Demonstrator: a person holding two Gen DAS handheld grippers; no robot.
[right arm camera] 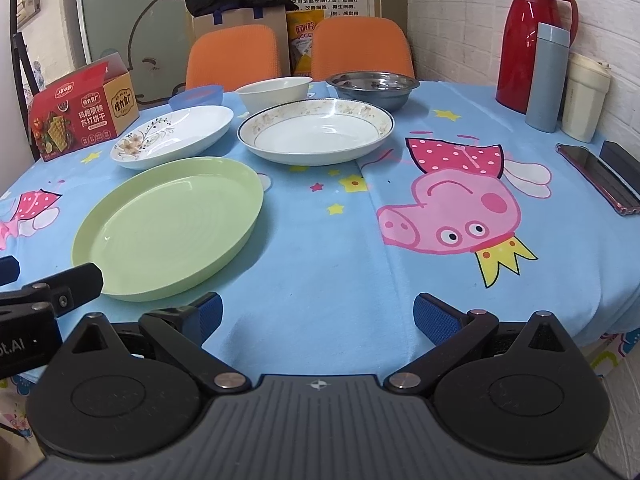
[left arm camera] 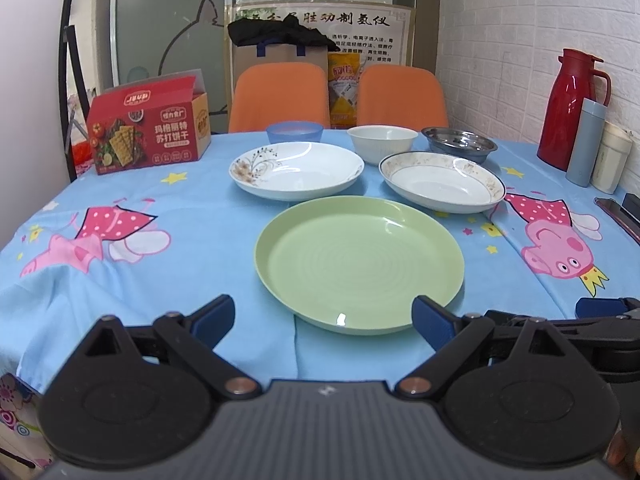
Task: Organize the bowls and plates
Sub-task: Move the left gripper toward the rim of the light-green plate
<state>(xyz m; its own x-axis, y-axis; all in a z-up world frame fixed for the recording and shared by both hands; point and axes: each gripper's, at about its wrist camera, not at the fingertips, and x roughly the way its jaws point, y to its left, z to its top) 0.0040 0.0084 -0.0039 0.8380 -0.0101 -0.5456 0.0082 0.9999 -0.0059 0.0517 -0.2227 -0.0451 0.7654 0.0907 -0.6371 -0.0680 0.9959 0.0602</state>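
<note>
Fingers: both pairs spread wide and empty, left gripper (left arm camera: 324,320) at the near rim of the green plate (left arm camera: 359,264), right gripper (right arm camera: 318,316) over bare tablecloth (right arm camera: 320,240).
Plates: green one nearest; flowered plate (left arm camera: 296,170) and gold-rimmed plate (left arm camera: 442,182) set behind it, apart.
Bowls: blue bowl (left arm camera: 295,133), white bowl (left arm camera: 382,142) and steel bowl (left arm camera: 459,144) lined along the far edge.
Advice: stacking is judged not yet begun; a rim should be gripped squarely and lifted level.
</note>
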